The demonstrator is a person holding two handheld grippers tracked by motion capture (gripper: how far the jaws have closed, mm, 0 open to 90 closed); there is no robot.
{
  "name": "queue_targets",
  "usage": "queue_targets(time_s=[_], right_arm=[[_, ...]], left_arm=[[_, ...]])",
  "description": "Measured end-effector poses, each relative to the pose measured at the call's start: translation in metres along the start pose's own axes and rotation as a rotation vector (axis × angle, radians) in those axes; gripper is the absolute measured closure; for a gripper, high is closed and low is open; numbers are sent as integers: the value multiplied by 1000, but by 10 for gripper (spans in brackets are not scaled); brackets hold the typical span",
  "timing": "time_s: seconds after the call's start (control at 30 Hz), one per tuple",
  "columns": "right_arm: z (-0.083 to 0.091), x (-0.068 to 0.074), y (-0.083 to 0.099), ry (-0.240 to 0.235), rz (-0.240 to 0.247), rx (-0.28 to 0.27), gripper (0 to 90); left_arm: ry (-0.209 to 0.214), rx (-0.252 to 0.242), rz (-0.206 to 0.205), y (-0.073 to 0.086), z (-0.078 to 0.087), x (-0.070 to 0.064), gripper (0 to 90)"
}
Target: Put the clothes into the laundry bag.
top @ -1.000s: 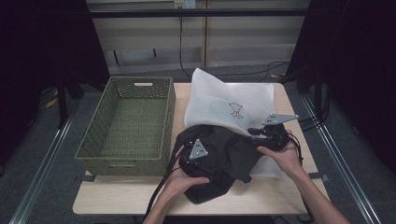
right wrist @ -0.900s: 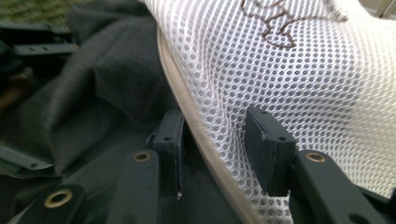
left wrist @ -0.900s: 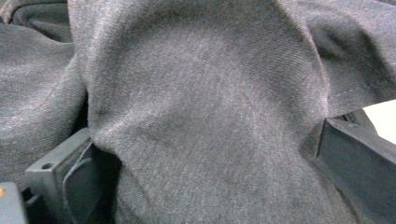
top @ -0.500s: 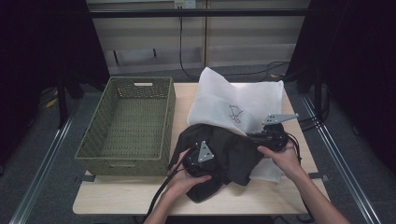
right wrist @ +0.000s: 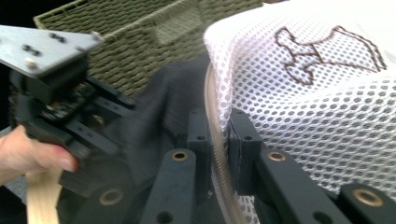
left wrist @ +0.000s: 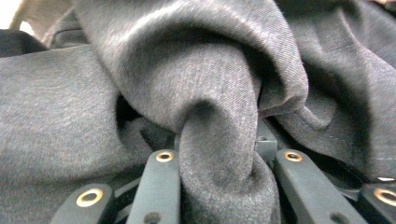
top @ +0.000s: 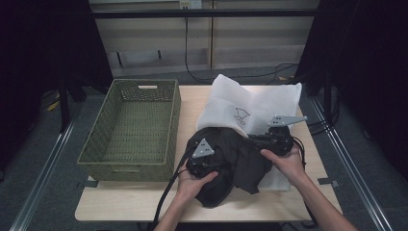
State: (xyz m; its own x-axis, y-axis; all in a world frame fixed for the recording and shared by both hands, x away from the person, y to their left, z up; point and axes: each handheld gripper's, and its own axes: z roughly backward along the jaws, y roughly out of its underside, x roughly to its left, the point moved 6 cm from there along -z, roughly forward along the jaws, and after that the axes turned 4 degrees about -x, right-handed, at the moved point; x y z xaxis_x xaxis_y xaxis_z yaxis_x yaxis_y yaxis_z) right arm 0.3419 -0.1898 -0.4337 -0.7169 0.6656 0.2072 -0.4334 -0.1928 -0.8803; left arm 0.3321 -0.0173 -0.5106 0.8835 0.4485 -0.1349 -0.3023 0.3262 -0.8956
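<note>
Grey cloth in the left jaws: the left gripper is clenched on a thick rolled fold of the dark garment, centre bottom of the left gripper view, fabric bulging out both sides of the pinch.
Mesh rim in the right jaws: the right gripper is clamped on the corded edge of the white mesh bag, lower centre of the right gripper view, holding the mouth.
Garment's place: centre of the high view, heaped on the table with its upper part at the bag's mouth, the rest spilling toward the bottom edge.
How it handles: soft, limp, light I'd judge; it will sag and bunch, not slide.
Where to grip: a gathered fold, as now; a single layer could slip free.
Bag: floppy too, so the stiffer rim is the spot to hold.
Further out: green woven basket, left of frame, well apart.
</note>
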Motion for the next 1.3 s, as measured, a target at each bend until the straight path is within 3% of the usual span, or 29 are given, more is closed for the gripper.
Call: queue_targets(time_s=[0.07,0.1,0.13,0.17,0.23,0.3,0.33,0.37,0.4,0.47,0.57,0.6,0.63,0.7,0.73,0.77,0.83,0.87,0.97,1.03,1.1,1.17,1.27,1.3], right_arm=[[-1,4,-1,-8,-2,-5,815],[-2,6,-1,-15,2,-2,819],[-3,8,-1,-20,10,0,820],[-3,11,-2,-28,11,-2,822],[-3,12,-2,-33,13,-4,827],[-2,17,-6,-53,15,-16,830],[-1,19,-8,-60,17,-22,830],[-1,19,-8,-60,17,-22,830],[0,21,-10,-62,20,-30,830],[4,25,-14,-75,18,-52,829],[11,32,-24,-99,-3,-108,828],[11,32,-24,-99,-3,-108,828],[15,37,-30,-115,-7,-137,828],[18,43,-35,-124,-2,-159,827],[18,43,-35,-124,-2,-159,827],[18,46,-37,-107,9,-160,825],[17,46,-37,-102,5,-161,828],[15,46,-36,-98,-4,-158,833],[4,45,-28,-113,-21,-115,840],[2,43,-26,-108,-26,-105,840],[0,37,-20,-98,-37,-94,843],[-1,25,-9,-82,-61,-72,844],[-1,23,-8,-80,-67,-73,844],[0,27,-12,-96,-51,-86,843]], left_arm=[[14,26,11,1,-11,-1,720],[23,22,38,2,-15,-1,721],[23,22,38,2,-15,-1,722],[22,-3,78,1,-19,0,724],[8,-24,83,-2,-18,1,729],[-13,-111,135,-16,-15,4,733],[-10,-135,143,-21,-12,5,734],[-10,-135,143,-21,-12,5,735],[-20,-178,151,-29,-8,6,735],[-22,-218,165,-40,-2,7,737],[-92,-292,148,-69,18,5,740],[-92,-292,148,-69,18,5,740],[-145,-308,111,-80,28,2,739],[-189,-302,38,-86,29,0,737],[-189,-302,38,-86,29,0,736],[-229,-261,7,-82,21,3,736],[-225,-243,9,-78,13,8,736],[-249,-201,10,-71,1,14,735],[-242,-126,40,-55,-26,25,732],[-226,-122,66,-49,-37,30,729],[-205,-125,83,-50,-36,33,723],[-174,-174,110,-55,-28,33,720],[-171,-210,124,-60,-21,30,729],[-180,-250,139,-68,-11,26,730]])
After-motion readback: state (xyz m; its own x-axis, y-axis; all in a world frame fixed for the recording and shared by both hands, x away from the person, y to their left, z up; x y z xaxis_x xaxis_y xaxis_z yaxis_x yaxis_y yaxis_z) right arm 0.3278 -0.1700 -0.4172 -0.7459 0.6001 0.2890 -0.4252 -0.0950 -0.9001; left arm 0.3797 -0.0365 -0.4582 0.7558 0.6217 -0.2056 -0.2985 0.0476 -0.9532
